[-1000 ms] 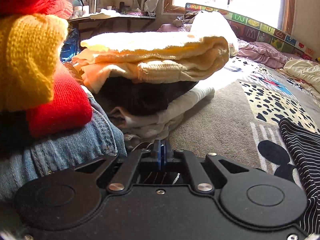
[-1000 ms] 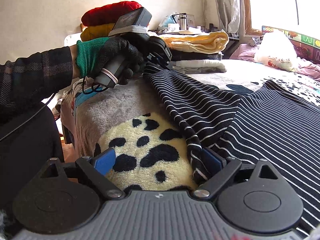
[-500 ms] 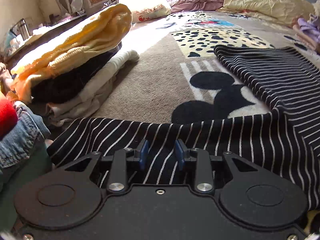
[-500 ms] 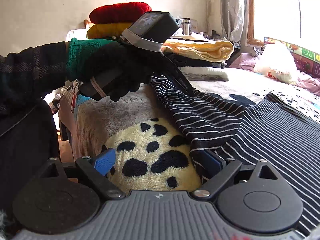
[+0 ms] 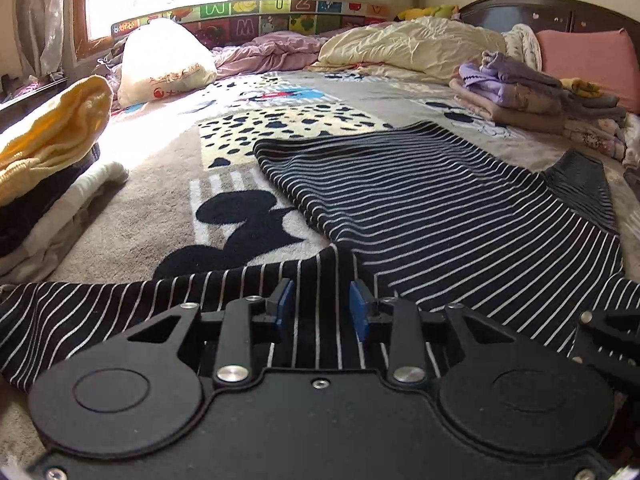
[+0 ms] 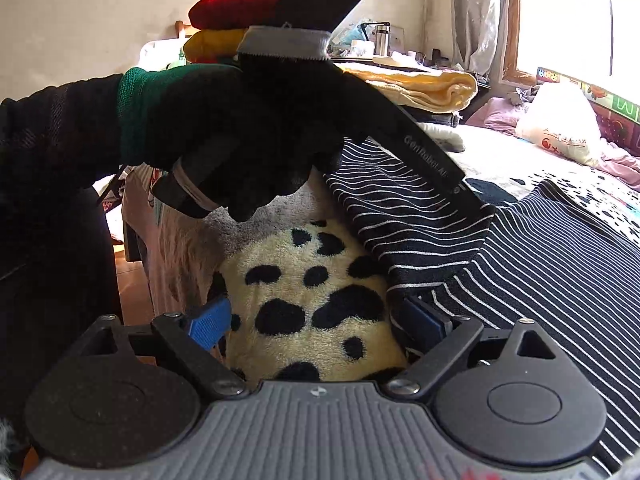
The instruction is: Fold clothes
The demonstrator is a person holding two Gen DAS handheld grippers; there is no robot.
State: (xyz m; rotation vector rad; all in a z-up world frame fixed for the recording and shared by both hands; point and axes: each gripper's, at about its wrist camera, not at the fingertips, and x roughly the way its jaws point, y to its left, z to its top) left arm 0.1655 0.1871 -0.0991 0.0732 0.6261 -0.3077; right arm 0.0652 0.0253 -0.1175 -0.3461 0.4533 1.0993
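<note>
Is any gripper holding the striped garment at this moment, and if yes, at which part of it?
Neither holds it. The left gripper is open, jaws either side of the striped garment's sleeve. The right gripper is open wide at its edge.

In the right wrist view, the black gloved hand [image 6: 240, 136] and its handle hide part of the red and yellow knit stack [image 6: 224, 24]. The black white-striped knit garment [image 5: 440, 216] runs off the left wrist view's near left and right edges.
</note>
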